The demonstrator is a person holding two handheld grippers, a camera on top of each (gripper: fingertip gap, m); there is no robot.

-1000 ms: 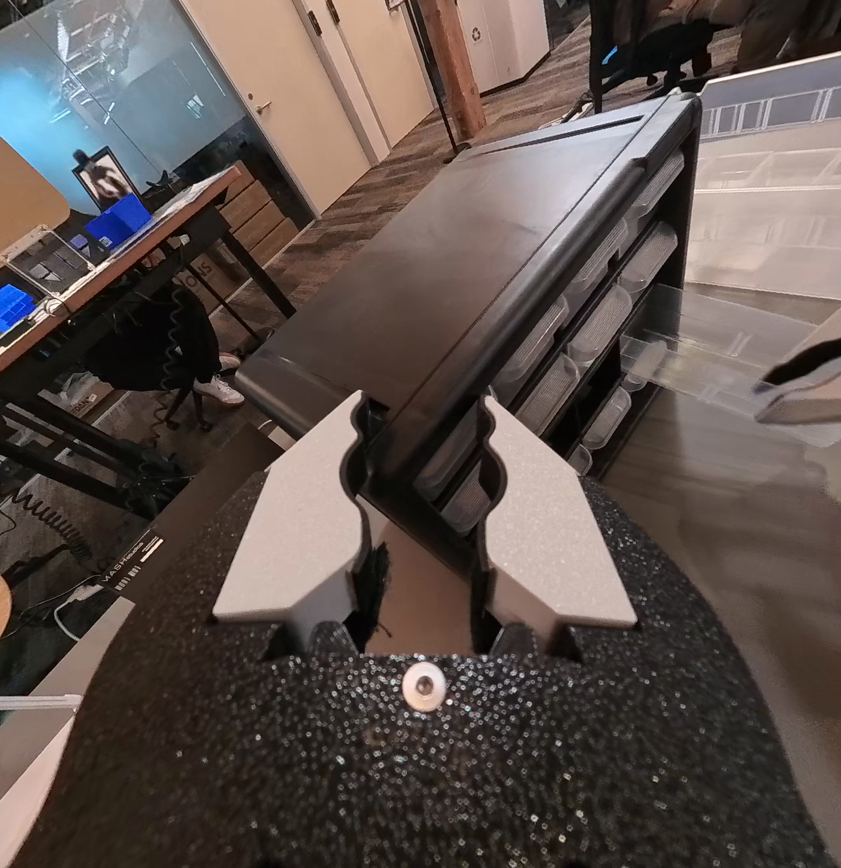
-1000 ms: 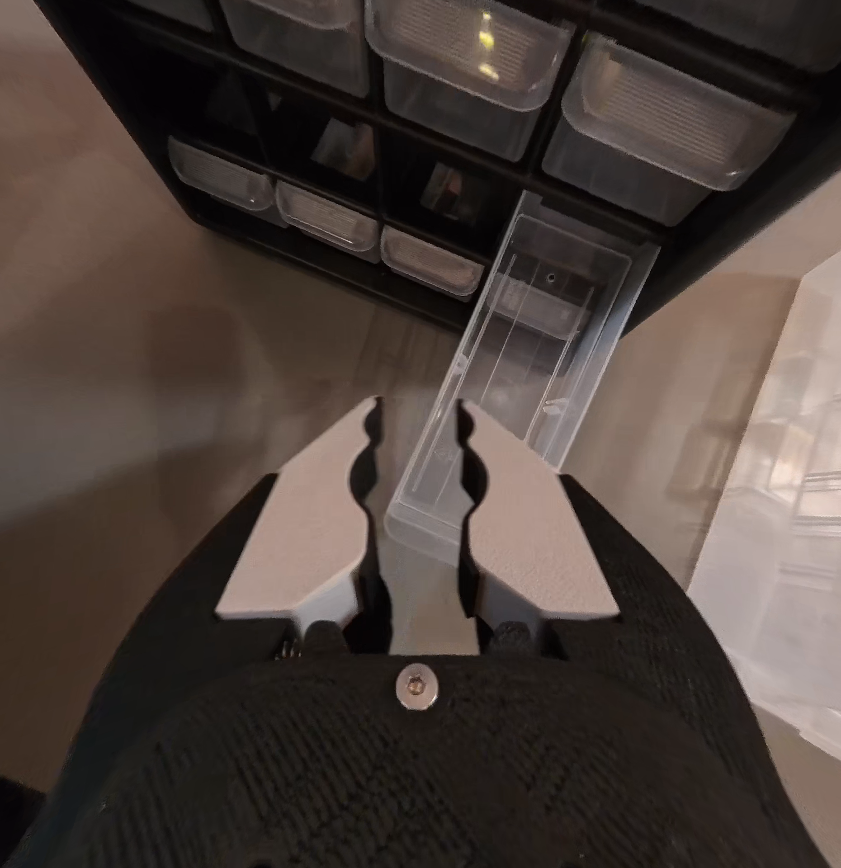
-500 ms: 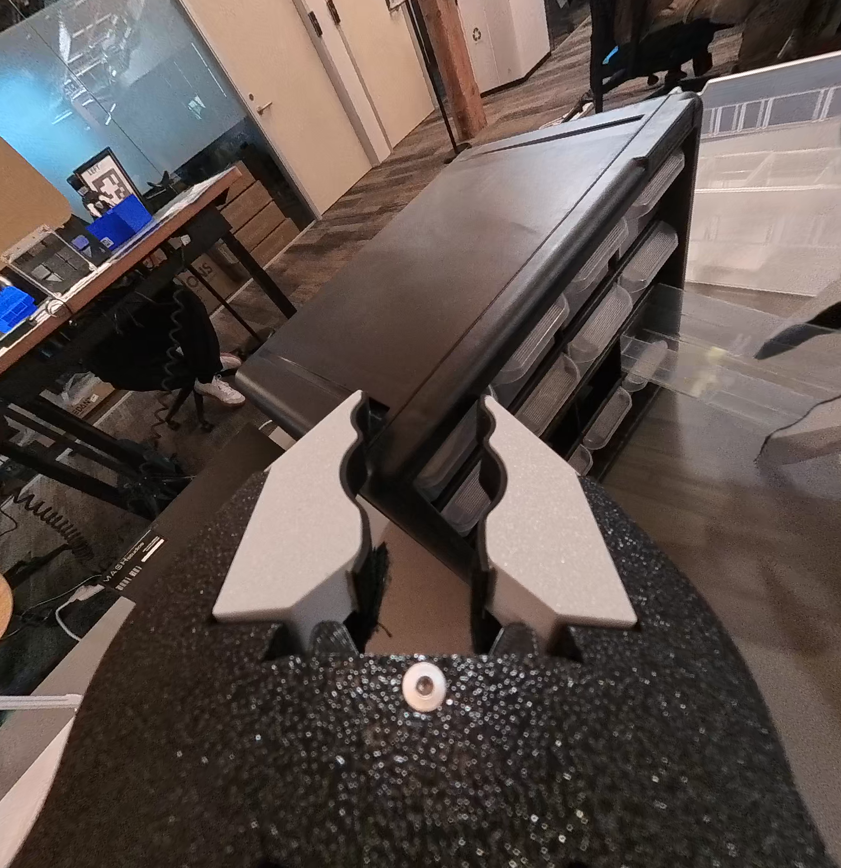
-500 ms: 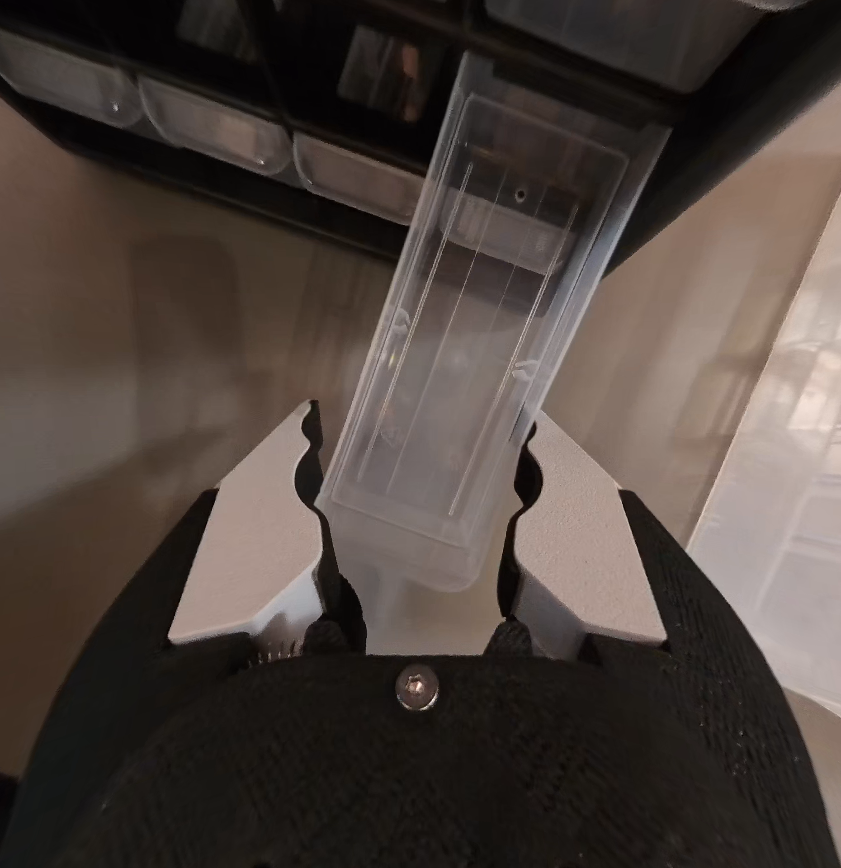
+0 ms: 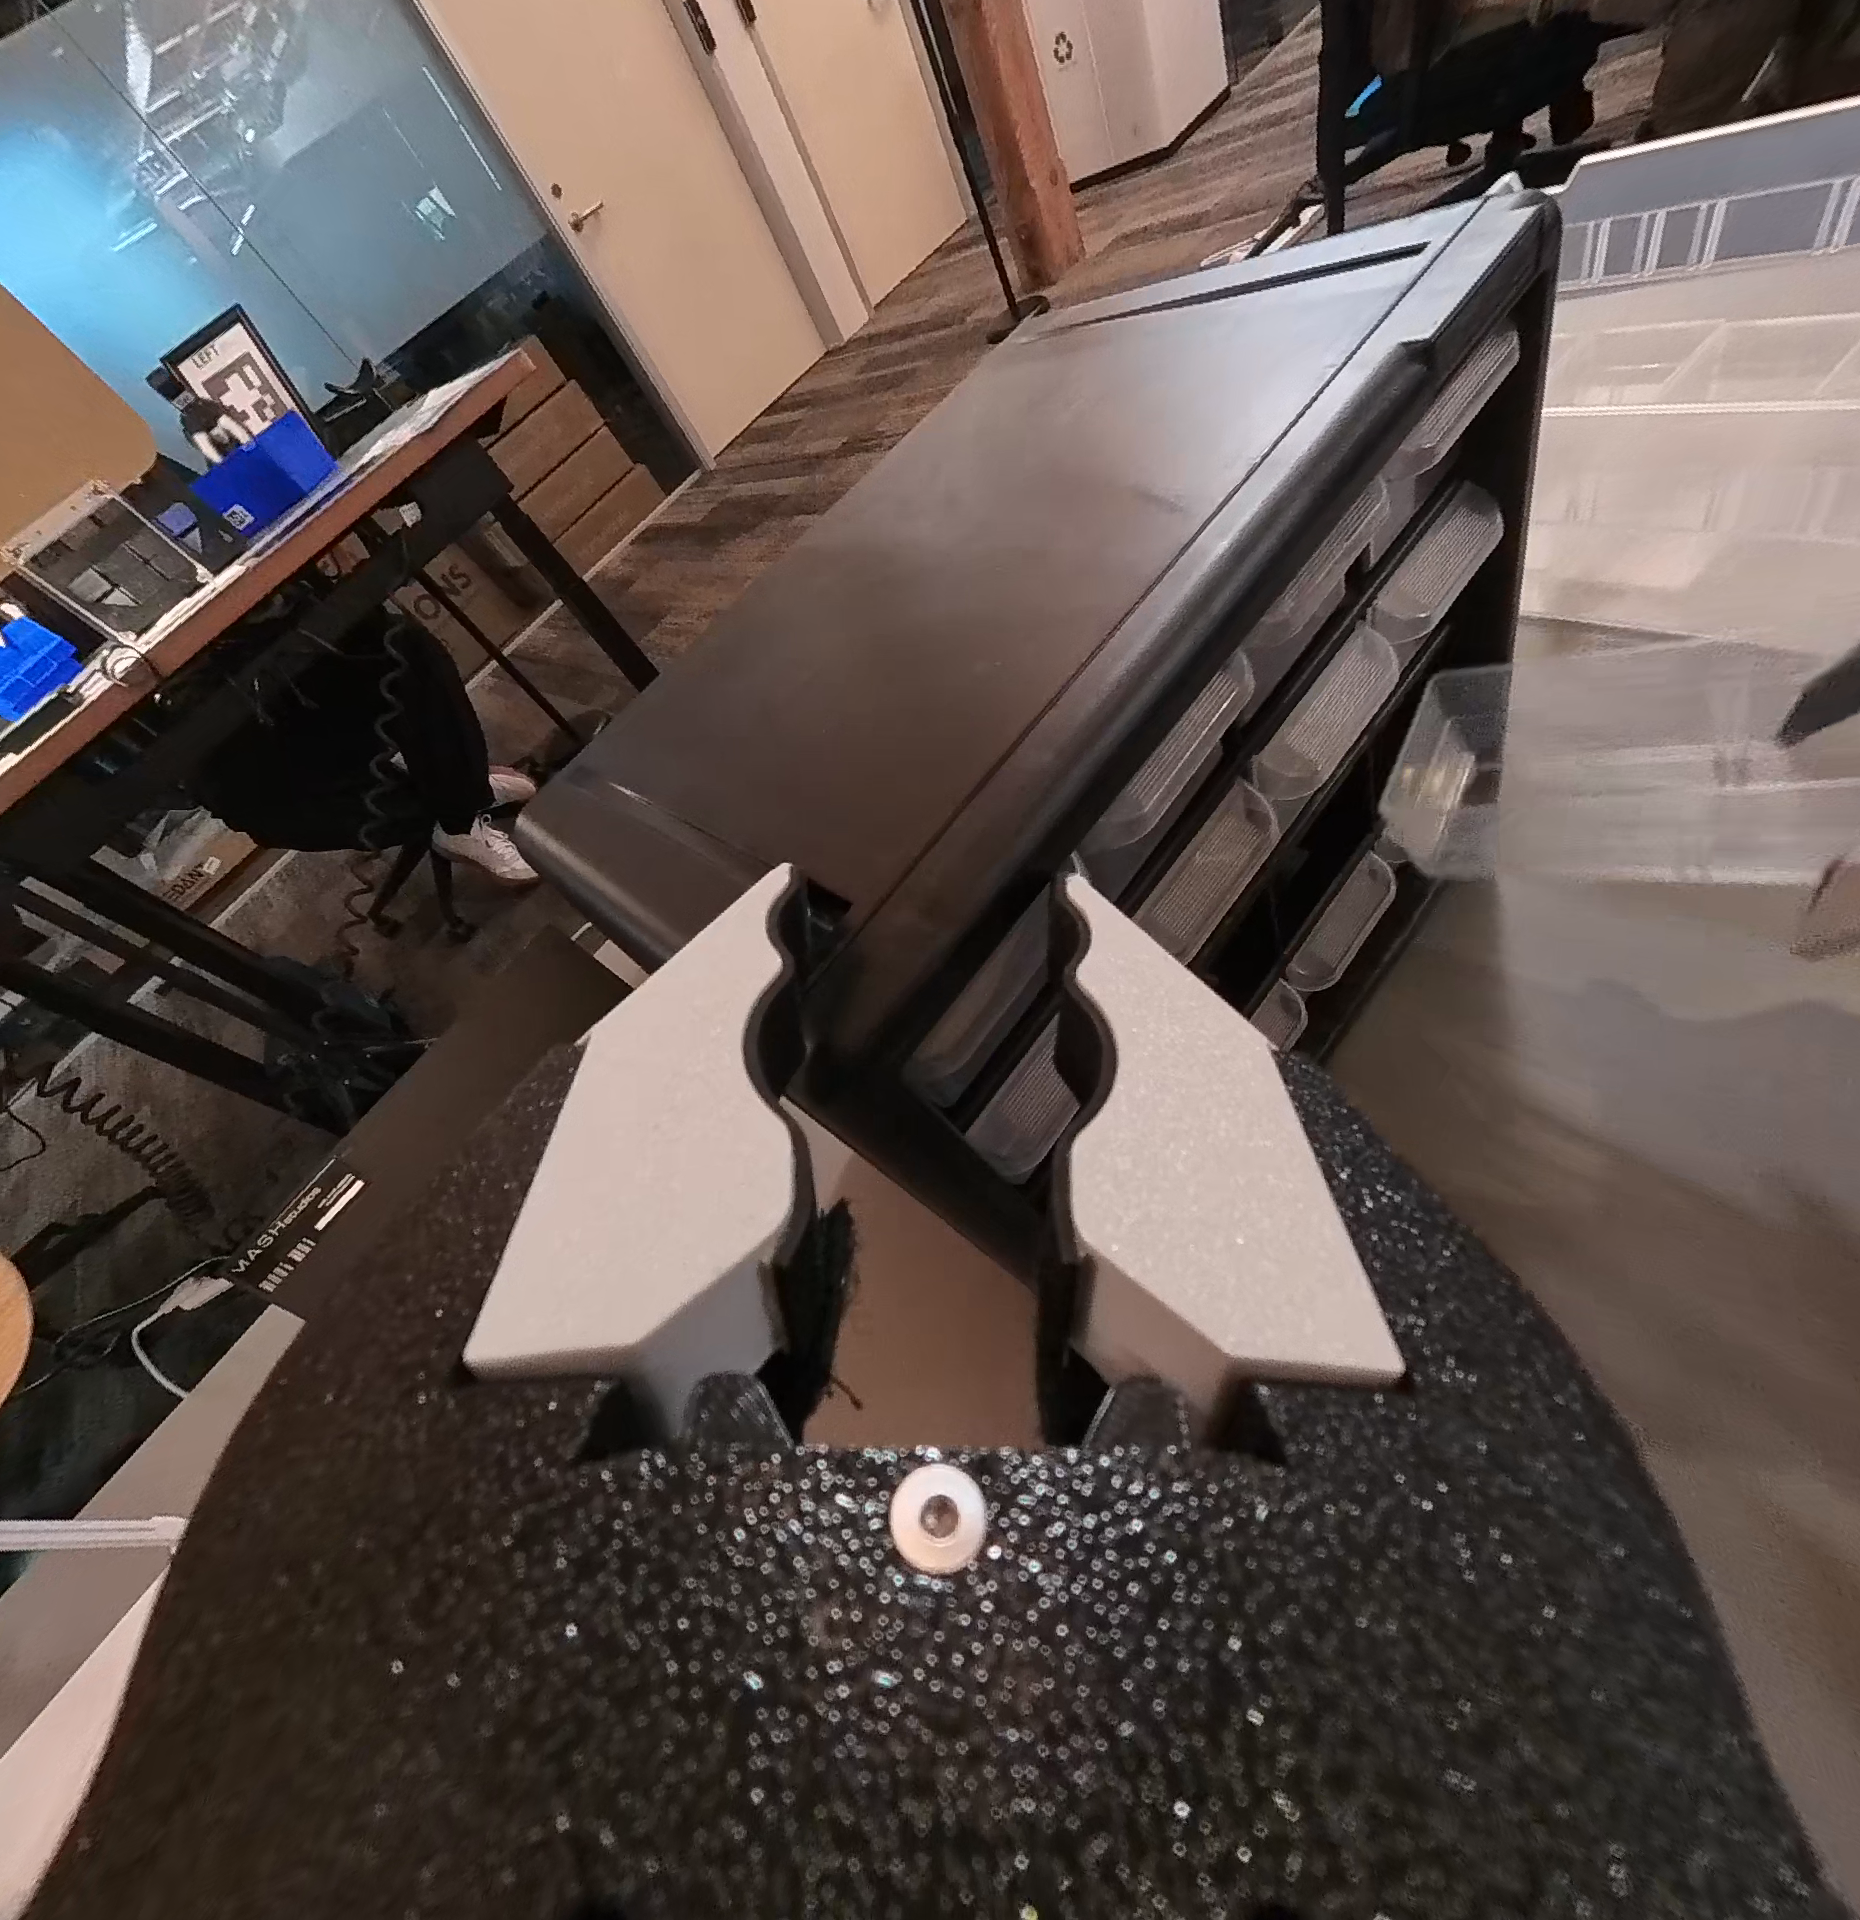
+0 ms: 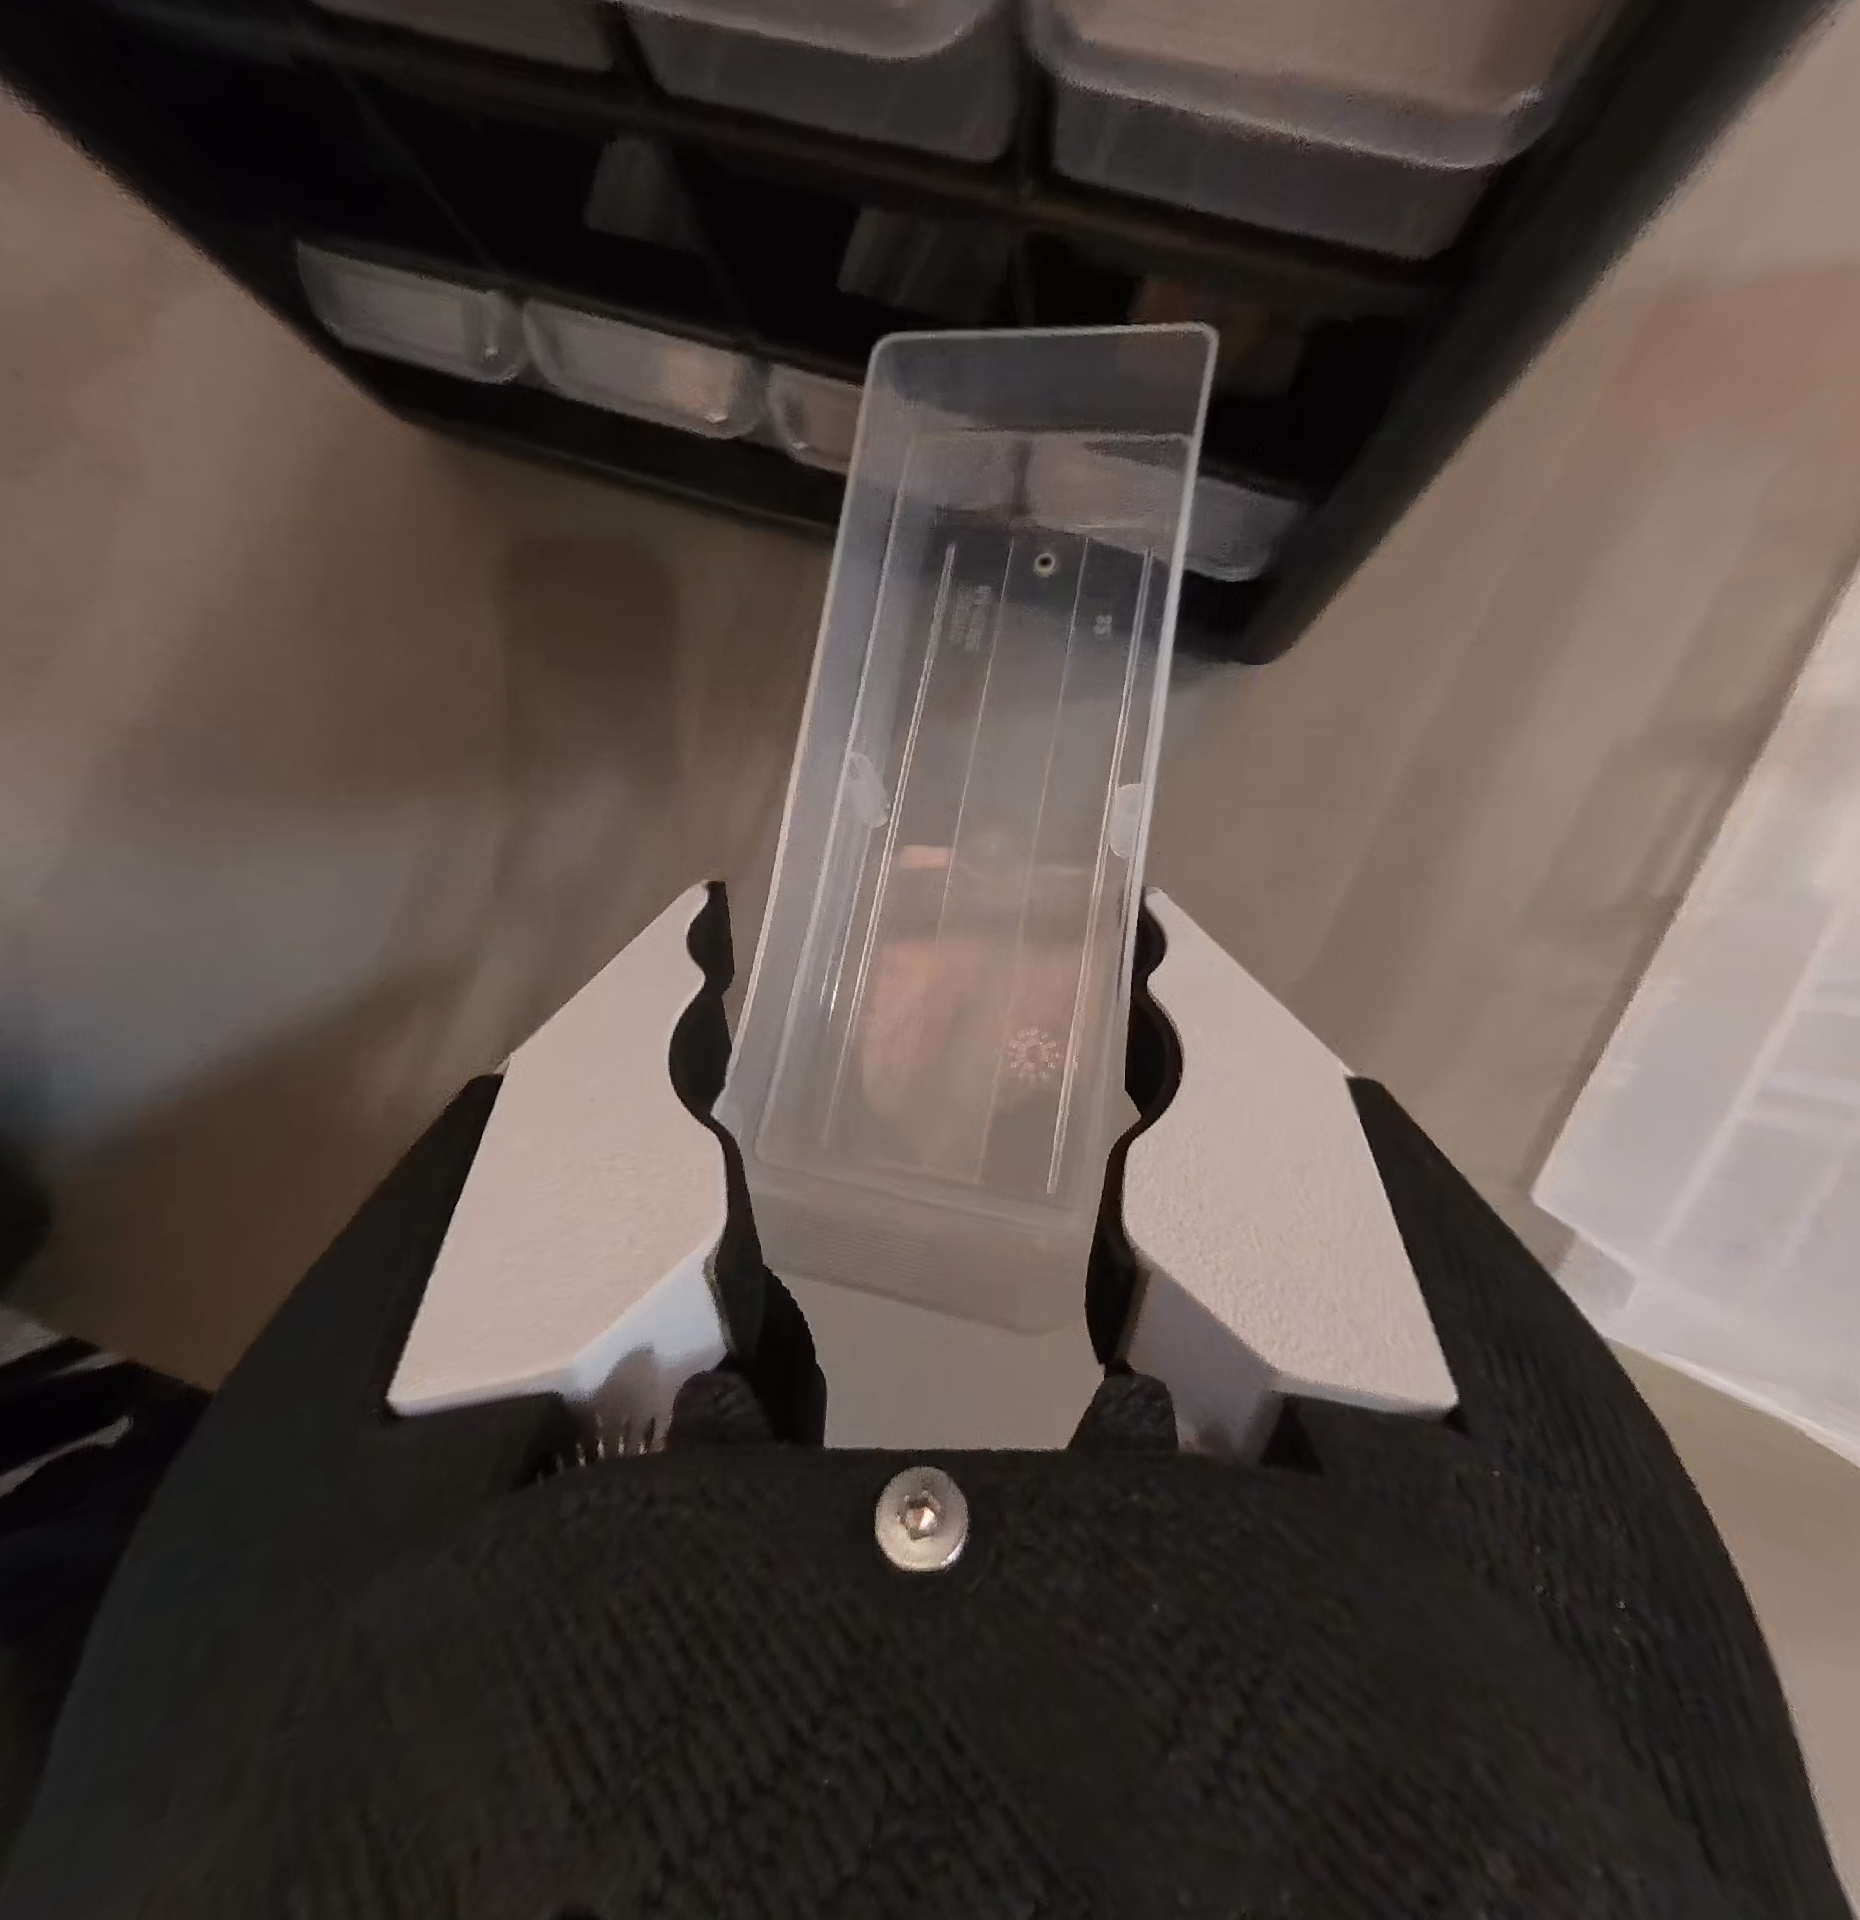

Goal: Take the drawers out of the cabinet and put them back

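The black cabinet (image 5: 1009, 582) stands on the table, with clear drawers in its front. My left gripper (image 5: 926, 935) is shut on the cabinet's near top corner, one finger on each side of the edge. My right gripper (image 6: 934, 899) is shut on the front end of a clear, empty drawer (image 6: 999, 779). The drawer is fully out of the cabinet (image 6: 1352, 540) and is held above the table, its far end pointing at the cabinet front. Several slots (image 6: 905, 260) in the row behind it are empty. The drawer (image 5: 1456, 769) also shows blurred at the right of the left wrist view.
A clear plastic organiser box (image 6: 1736, 1039) stands on the table right of the cabinet; it also shows in the left wrist view (image 5: 1715, 416). The tan table top (image 6: 282, 727) lies in front of the cabinet. A desk (image 5: 282, 520) and a chair stand beyond the table's left edge.
My right gripper opened wider, closed on the sides of the half-pulled drawer and drew it fully out of its slot. My left gripper has not moved.
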